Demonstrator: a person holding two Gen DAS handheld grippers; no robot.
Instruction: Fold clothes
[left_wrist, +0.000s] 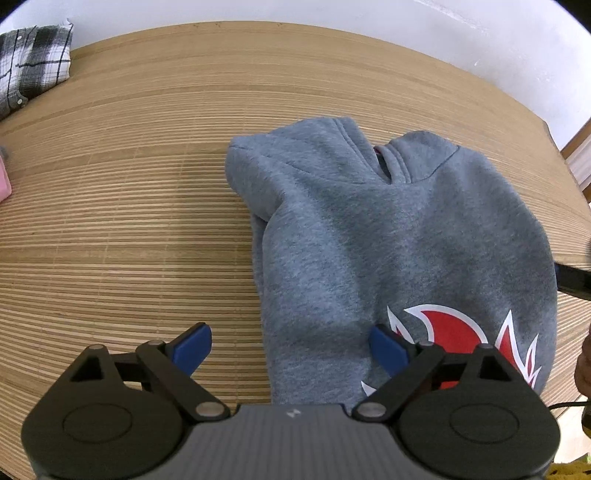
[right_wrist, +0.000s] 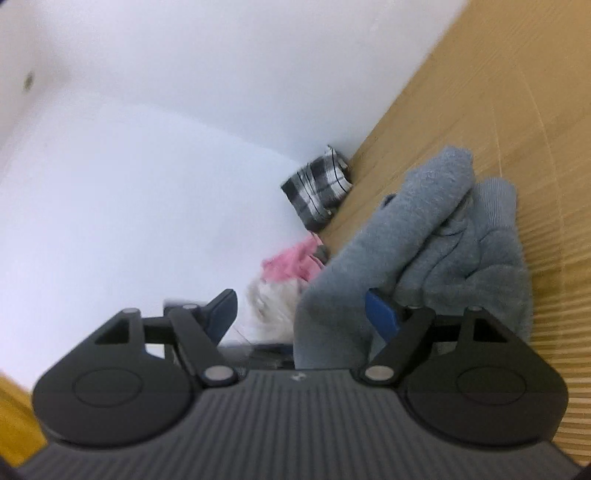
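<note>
**No readable text in either view**

The grey hoodie (left_wrist: 369, 236) carries only a red-and-white flame-like graphic (left_wrist: 450, 332), without letters. A small white emblem (left_wrist: 294, 413) marks the left gripper's body; its shape is too tiny to read.

- The left gripper (left_wrist: 290, 349) points steeply downward, its blue-padded fingers (left_wrist: 194, 347) spread wide apart with nothing pressed between the pads.
- The right gripper (right_wrist: 301, 314) points nearly level and is rolled sideways; its fingers (right_wrist: 380, 314) stand wide apart, pads clamping nothing.
</note>
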